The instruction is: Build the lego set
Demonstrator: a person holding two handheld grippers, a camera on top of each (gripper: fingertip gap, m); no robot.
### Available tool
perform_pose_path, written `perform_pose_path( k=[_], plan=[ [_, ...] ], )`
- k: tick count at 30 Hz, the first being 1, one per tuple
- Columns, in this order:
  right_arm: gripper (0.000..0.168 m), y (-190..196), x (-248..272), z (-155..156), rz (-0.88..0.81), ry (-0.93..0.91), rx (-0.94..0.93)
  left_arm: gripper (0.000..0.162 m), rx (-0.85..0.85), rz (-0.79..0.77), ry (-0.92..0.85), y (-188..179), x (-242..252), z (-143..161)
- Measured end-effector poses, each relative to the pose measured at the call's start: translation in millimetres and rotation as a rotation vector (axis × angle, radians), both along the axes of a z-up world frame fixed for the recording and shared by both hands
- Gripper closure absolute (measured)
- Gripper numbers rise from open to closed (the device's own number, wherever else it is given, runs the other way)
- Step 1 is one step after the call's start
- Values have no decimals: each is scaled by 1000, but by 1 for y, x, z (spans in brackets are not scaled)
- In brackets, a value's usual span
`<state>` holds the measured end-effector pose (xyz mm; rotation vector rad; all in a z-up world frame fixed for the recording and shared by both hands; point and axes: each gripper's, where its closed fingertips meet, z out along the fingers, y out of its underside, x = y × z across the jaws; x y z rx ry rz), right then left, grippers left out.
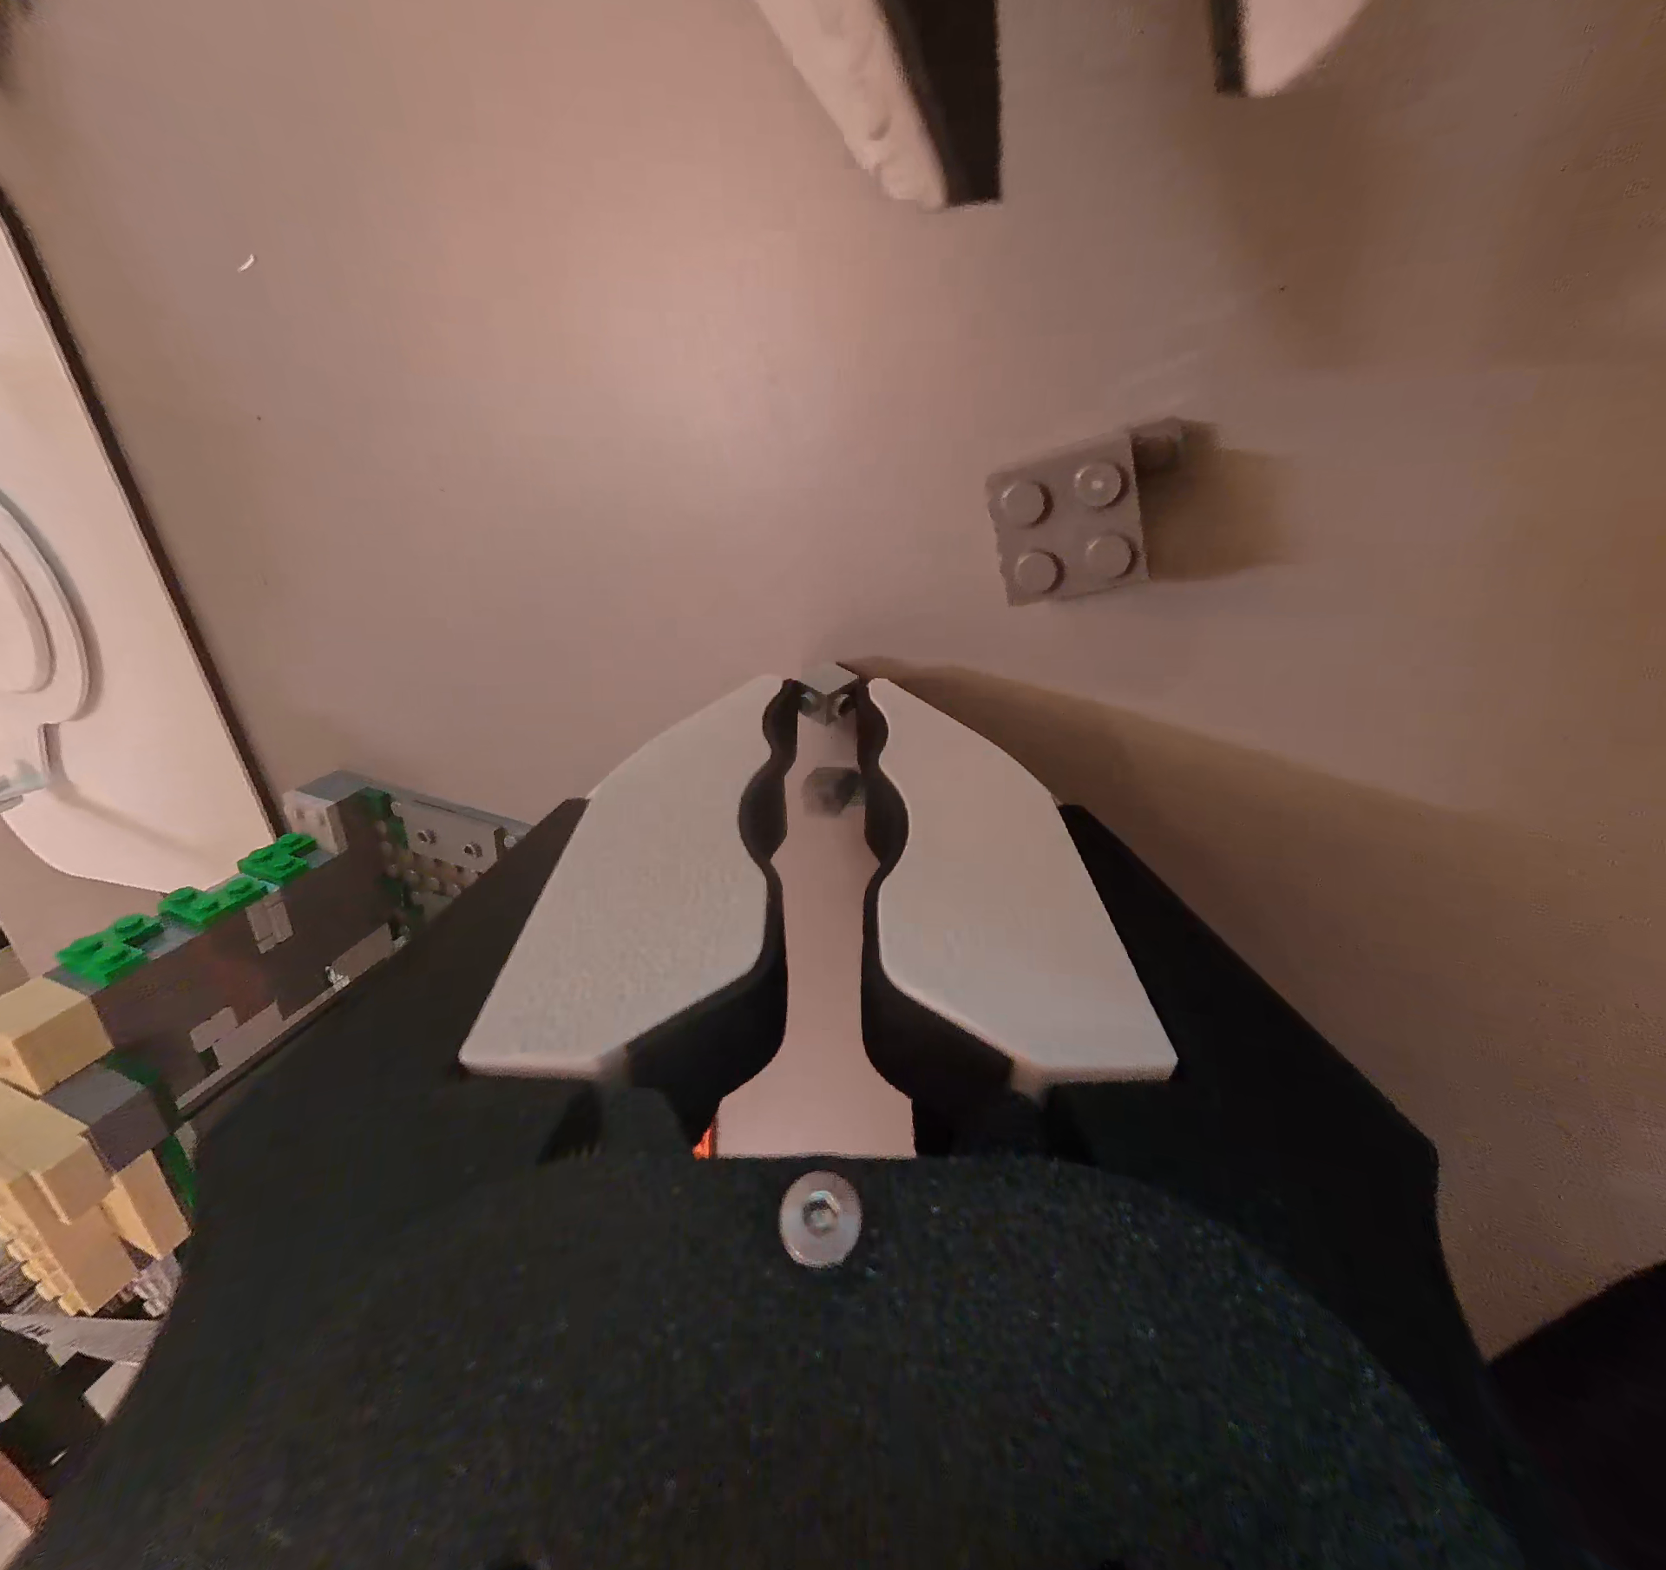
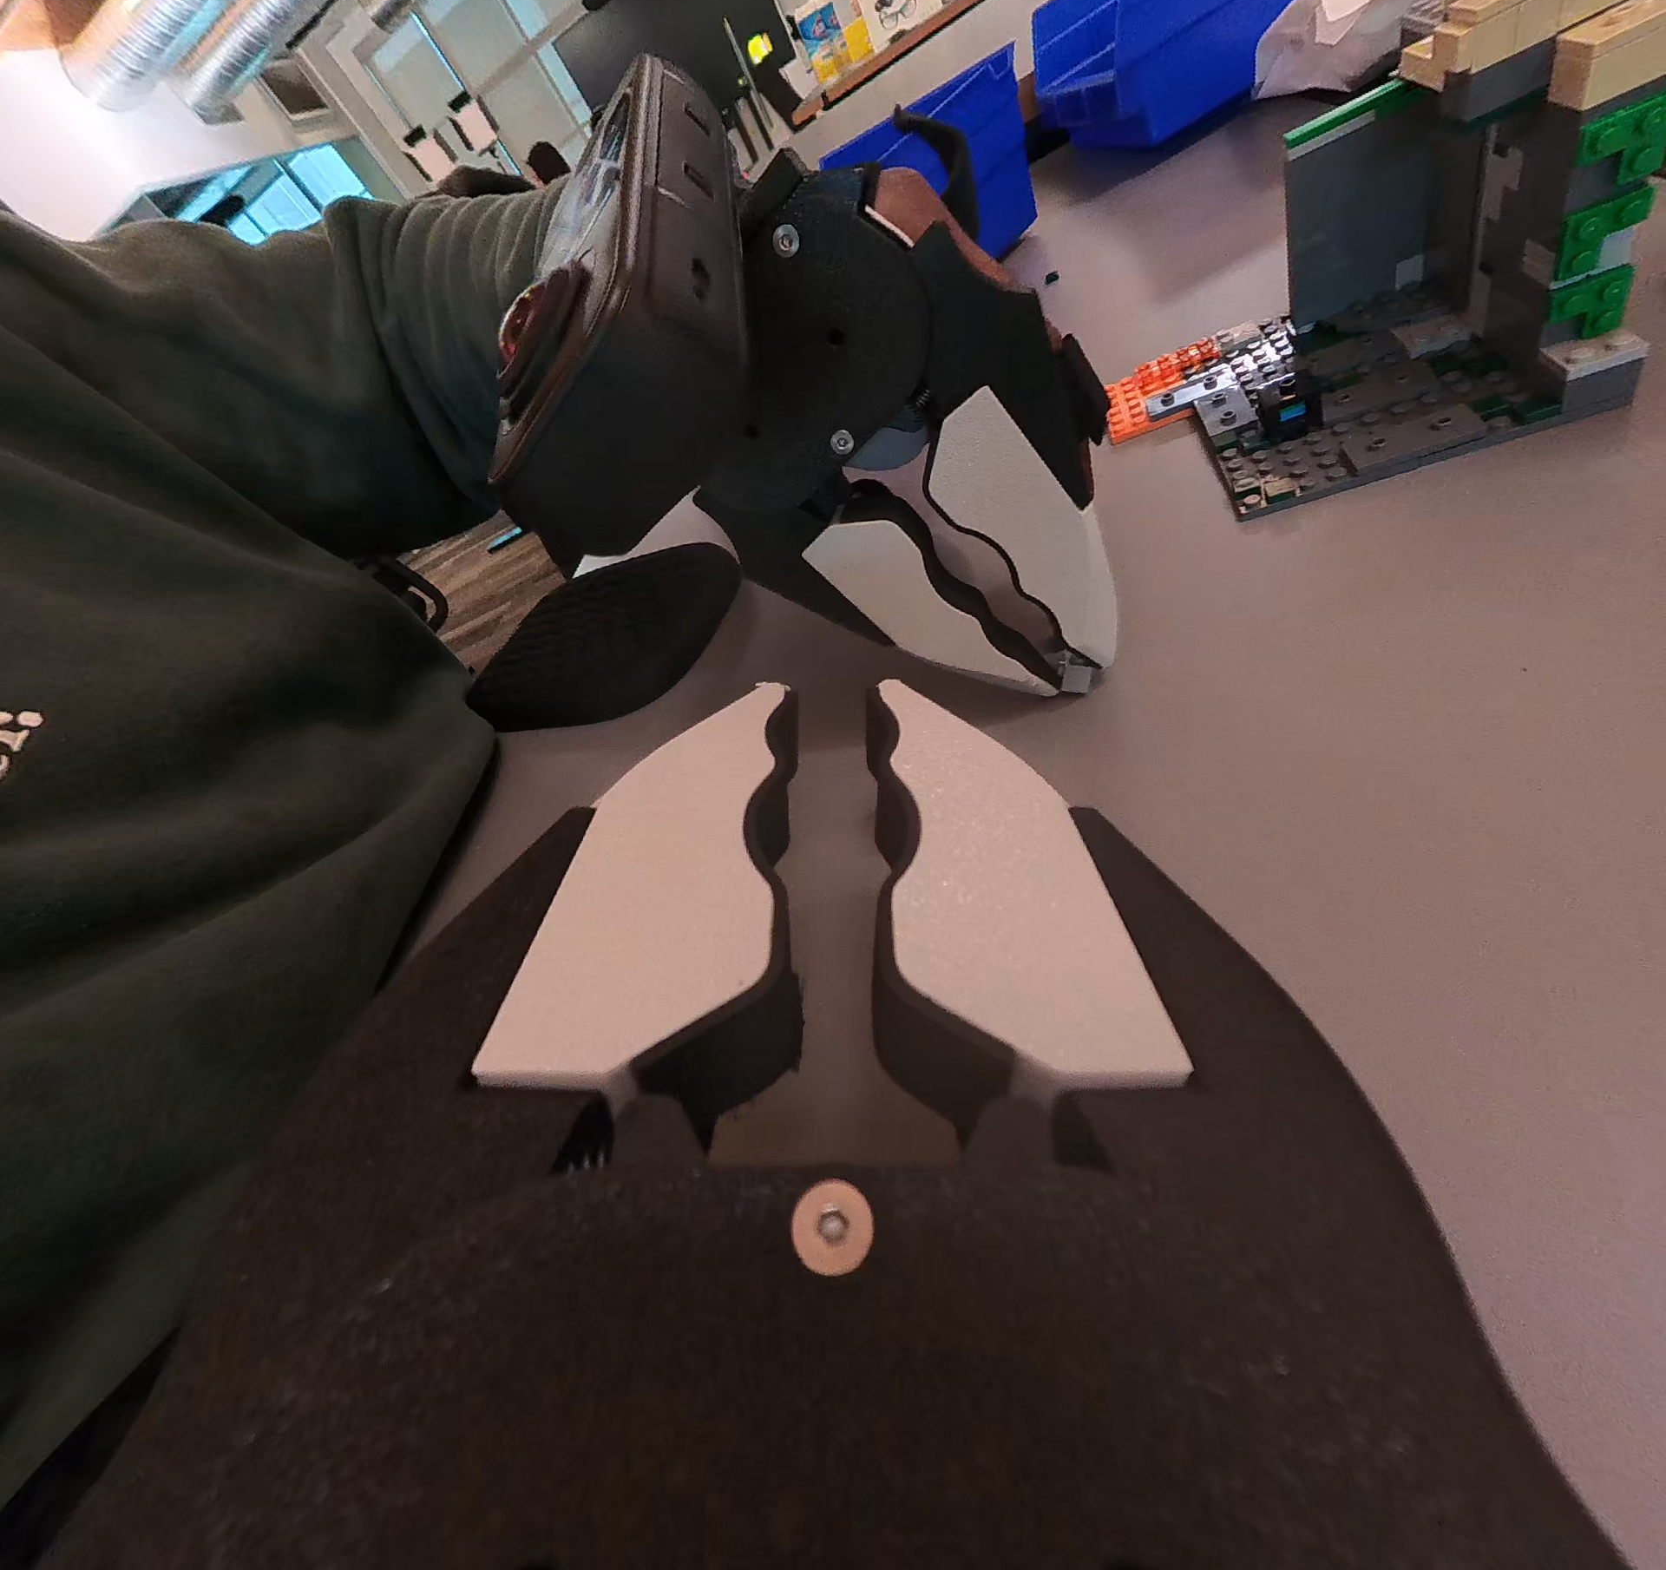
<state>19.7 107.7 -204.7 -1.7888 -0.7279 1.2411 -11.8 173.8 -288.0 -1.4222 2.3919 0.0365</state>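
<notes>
Grey little brick (image 1: 828, 701) sits pinched in my left tongs (image 1: 825, 697) at centre frame, down on the table (image 1: 541, 445); my right tongs (image 2: 829, 702) hang parted, holding nothing.

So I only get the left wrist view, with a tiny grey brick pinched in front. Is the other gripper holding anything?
Observer: No, the right gripper is open and empty.
Operator: How close is my brick to the table?
Observer: Very close; the left gripper tilts down, its tips holding the brick just at the table.
Operator: What's behind the model?
Observer: Some blue bins stand behind the lego model.
</notes>
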Motion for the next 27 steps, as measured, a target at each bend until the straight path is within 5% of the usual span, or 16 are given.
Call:
perform_pose_path(
  k=[18, 27],
  plan=[
    [155, 1, 1, -2, -5, 0, -5, 141, -81, -22, -14, -10, -6, 4],
    [156, 1, 1, 1, -1, 12, -1, 162, -201, 109, -271, 0, -14, 50]
  ],
)
